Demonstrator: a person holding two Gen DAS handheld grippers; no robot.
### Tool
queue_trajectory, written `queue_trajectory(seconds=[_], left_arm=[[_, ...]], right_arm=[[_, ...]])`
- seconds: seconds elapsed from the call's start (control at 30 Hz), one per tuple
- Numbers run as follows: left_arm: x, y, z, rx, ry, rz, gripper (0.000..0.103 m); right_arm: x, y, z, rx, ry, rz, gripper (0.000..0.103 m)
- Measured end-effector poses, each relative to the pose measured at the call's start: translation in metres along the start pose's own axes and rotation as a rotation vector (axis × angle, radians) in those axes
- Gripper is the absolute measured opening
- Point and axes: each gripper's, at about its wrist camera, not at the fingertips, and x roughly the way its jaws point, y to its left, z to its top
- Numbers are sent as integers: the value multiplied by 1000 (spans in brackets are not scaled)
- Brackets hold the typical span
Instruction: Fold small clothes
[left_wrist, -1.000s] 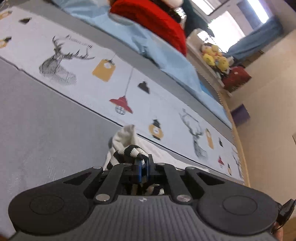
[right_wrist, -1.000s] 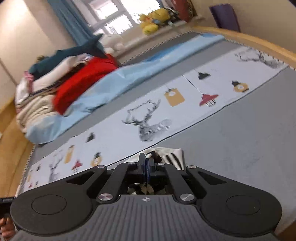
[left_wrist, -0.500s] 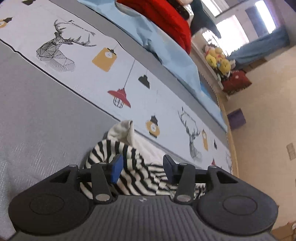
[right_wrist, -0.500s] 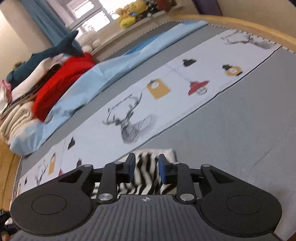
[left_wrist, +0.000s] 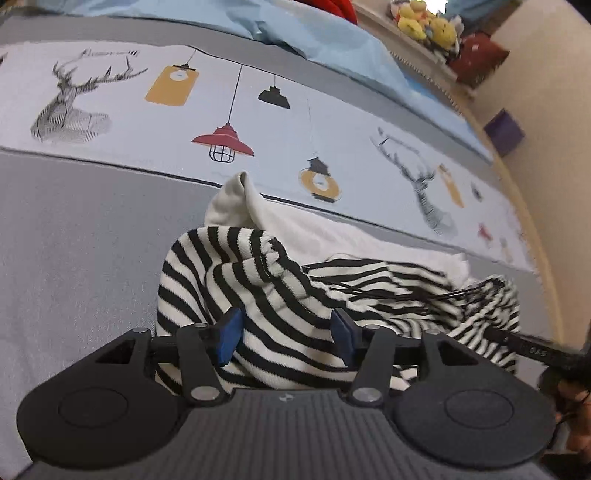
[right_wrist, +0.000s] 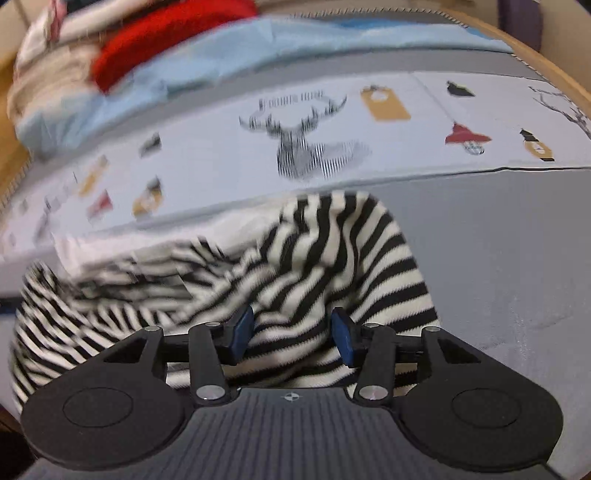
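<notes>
A black-and-white striped garment (left_wrist: 266, 280) lies crumpled on the grey bed cover (left_wrist: 74, 240), with a plain white part (left_wrist: 236, 199) sticking up behind it. It also shows in the right wrist view (right_wrist: 325, 258). My left gripper (left_wrist: 284, 336) is open, its blue pads on either side of a striped fold without closing on it. My right gripper (right_wrist: 291, 330) is open too, just above the striped cloth. A black cable (left_wrist: 517, 339) crosses the garment at the right of the left wrist view.
A white printed runner with deer and lamps (left_wrist: 221, 110) runs across the bed behind the garment. A light blue sheet (right_wrist: 258, 44) and a pile of red and white clothes (right_wrist: 155, 29) lie beyond. A wooden bed edge (right_wrist: 546, 48) curves along the right.
Both grippers were shut on the striped garment a second ago. They have opened and let it drop onto the bed, and both have pulled back a little.
</notes>
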Motion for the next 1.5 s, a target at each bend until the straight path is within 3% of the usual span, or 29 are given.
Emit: queue_trajectory(seconds=[0.2,0.27,0.3,0.33,0.43,0.5,0.63,0.73,1.0,1.1,1.13,1.2,1.33,1.43,1.5], left_arm=[[18,-12,9,66,-2,79,58],[25,-16,13,91,0,91,56],[29,-18,15,112,3,98,43],[33,-21,17,131,12,98,23],[34,-25,25,154,-3,98,9],[19,-26,33,139,-102,101,7],[-6,-21,50,51,-299,44,7],[4,-29,59,69,-315,84,7],[30,-18,78,-3,-340,131,8],[44,-7,85,-47,-286,171,13],[49,-2,87,-71,-243,151,22],[52,11,88,-126,-196,105,24],[24,30,89,-147,-260,47,44],[14,52,86,-202,-260,43,44],[17,70,84,-269,-216,27,44]], right_arm=[[21,16,2,-116,26,-43,46],[22,17,5,-111,14,-39,25],[22,16,7,-102,8,-31,20],[22,16,10,-93,-1,-23,8],[18,16,20,-73,-44,-6,4],[8,13,28,-26,-111,8,3],[-16,0,45,105,-281,62,3],[-17,0,54,121,-342,50,3],[20,11,75,115,-301,-3,3],[35,20,81,69,-280,-8,6],[43,22,83,61,-248,-13,12],[57,18,85,83,-180,-37,25],[49,-3,80,184,-182,-9,30],[40,-16,73,147,-203,-71,41],[44,-29,68,154,-167,-87,44]])
